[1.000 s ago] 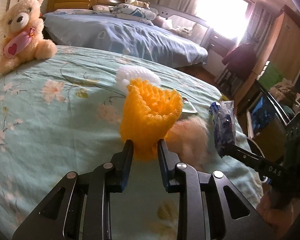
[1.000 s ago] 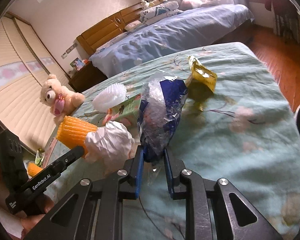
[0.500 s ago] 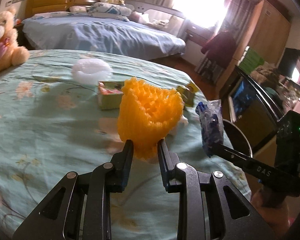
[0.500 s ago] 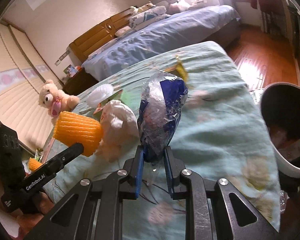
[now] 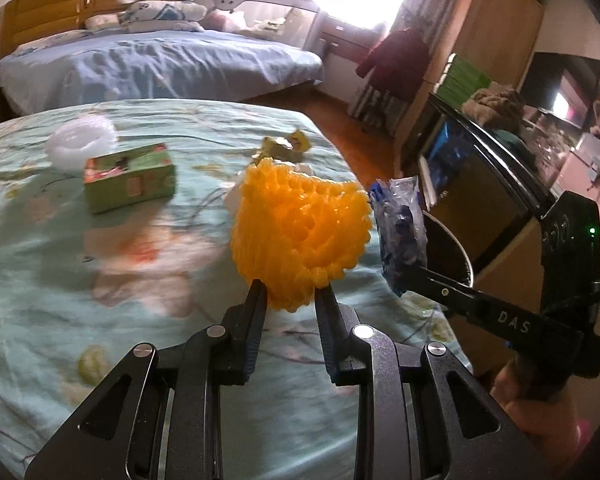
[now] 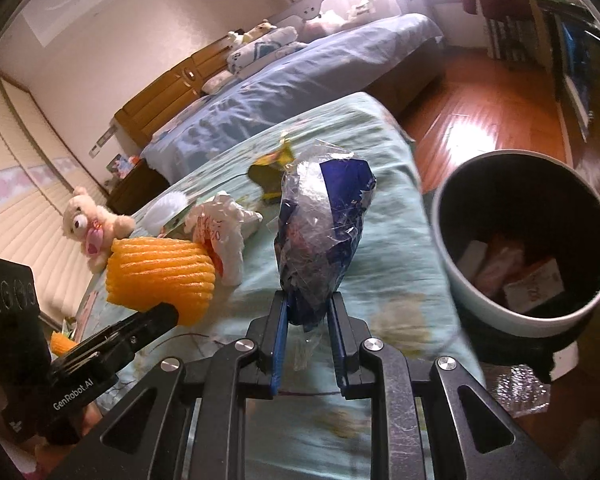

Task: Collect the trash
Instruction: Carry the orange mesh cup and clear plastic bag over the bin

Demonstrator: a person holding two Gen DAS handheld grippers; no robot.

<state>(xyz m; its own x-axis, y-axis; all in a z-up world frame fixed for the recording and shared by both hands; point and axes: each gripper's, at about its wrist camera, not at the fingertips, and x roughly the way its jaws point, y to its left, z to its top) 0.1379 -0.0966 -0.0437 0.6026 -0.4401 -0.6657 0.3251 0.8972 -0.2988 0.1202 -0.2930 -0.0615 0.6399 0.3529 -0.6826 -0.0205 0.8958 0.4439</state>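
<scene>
My left gripper (image 5: 290, 292) is shut on an orange foam net sleeve (image 5: 300, 232), held above the floral bedspread (image 5: 60, 280); it also shows in the right wrist view (image 6: 160, 276). My right gripper (image 6: 308, 312) is shut on a crumpled blue and clear plastic wrapper (image 6: 320, 236), also visible in the left wrist view (image 5: 400, 228). A round bin (image 6: 480, 304) with a dark inside stands on the floor right of the bed edge and holds several pieces of trash. On the bed lie a green carton (image 5: 130, 178), a white foam net (image 5: 80, 142), a yellow wrapper (image 5: 284, 146) and a white crumpled bag (image 6: 224, 232).
A teddy bear (image 6: 92, 228) sits at the far left of the bed. A second bed with blue cover (image 5: 160, 64) lies behind. A wooden wardrobe (image 5: 496, 20) and a black cabinet (image 5: 480, 168) stand at the right. Crumpled clear plastic (image 6: 520, 392) lies on the floor by the bin.
Both grippers have swung right toward the bed's edge with their loads. The bin has come fully into the right wrist view.
</scene>
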